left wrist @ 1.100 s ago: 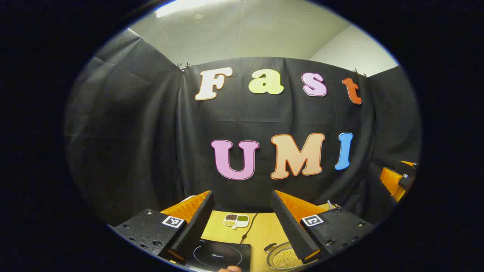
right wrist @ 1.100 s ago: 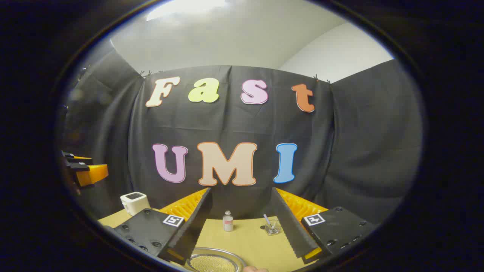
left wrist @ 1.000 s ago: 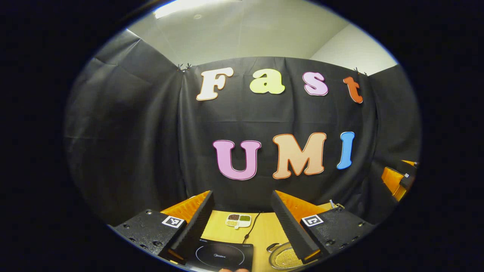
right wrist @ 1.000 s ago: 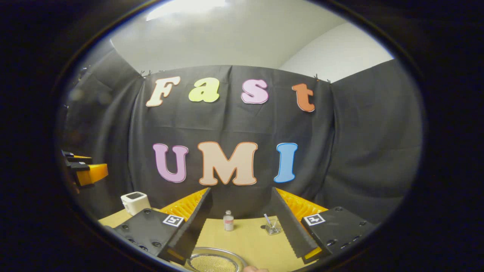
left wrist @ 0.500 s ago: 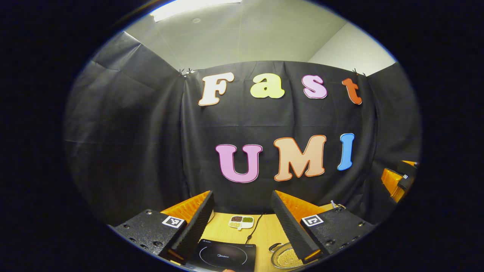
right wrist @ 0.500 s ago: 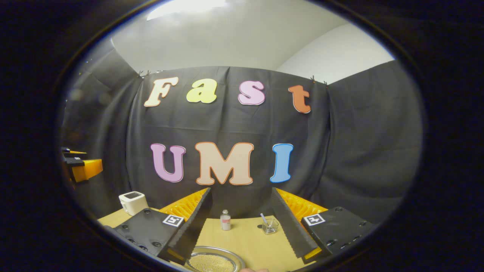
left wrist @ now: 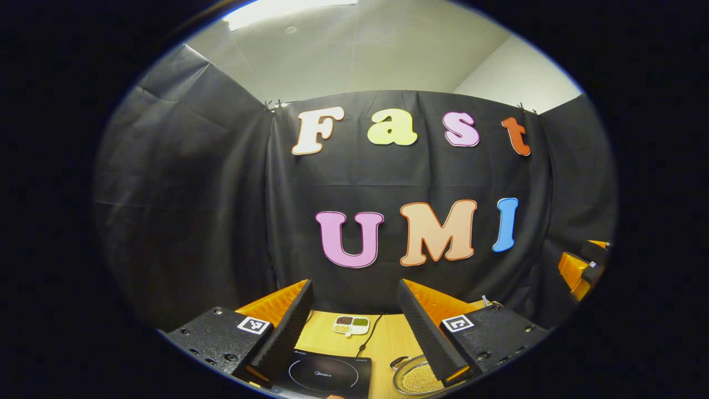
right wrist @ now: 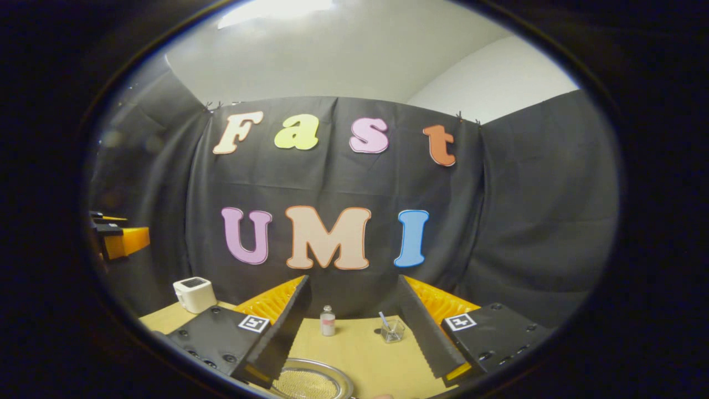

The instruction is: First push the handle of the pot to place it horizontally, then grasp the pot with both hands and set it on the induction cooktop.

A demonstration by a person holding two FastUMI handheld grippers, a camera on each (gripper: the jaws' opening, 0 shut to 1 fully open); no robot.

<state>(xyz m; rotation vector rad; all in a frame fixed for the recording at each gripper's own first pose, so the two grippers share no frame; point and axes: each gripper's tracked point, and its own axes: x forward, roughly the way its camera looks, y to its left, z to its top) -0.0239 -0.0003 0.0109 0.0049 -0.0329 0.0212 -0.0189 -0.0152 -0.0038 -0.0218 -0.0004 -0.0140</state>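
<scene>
Left gripper view: my left claw point(left wrist: 354, 332) is held above the table point(left wrist: 388, 338) with its fingers spread wide and nothing between them. Below the gap, at the near edge, lies the induction cooktop point(left wrist: 324, 377), flat on the table, its cord point(left wrist: 368, 332) running away toward the far wall. Past the cooktop, near the far edge of the table, sits a small divided dish point(left wrist: 350, 325) of grains. The pot point(left wrist: 415, 378) stands just right of the cooktop, partly hidden behind my right-hand finger; its rim and a dark handle point(left wrist: 397, 363) on its left side are visible, and I cannot tell how that handle lies. The other claw point(left wrist: 581, 266) shows far to the right, well apart from mine.

Right gripper view: my right claw point(right wrist: 354, 332) is likewise spread open and empty, above the table point(right wrist: 360, 349). The pot point(right wrist: 313, 382) lies low at the near edge, just left of the middle of the gap, below the fingers and not touched by them. Beyond it the tabletop is bare up to a small bottle point(right wrist: 327, 321) and a clear cup point(right wrist: 392, 331) holding a stick, both near the far edge. A white box-shaped device point(right wrist: 194, 293) stands at the far left corner. The other claw point(right wrist: 119, 238) shows at the far left, well apart.
</scene>
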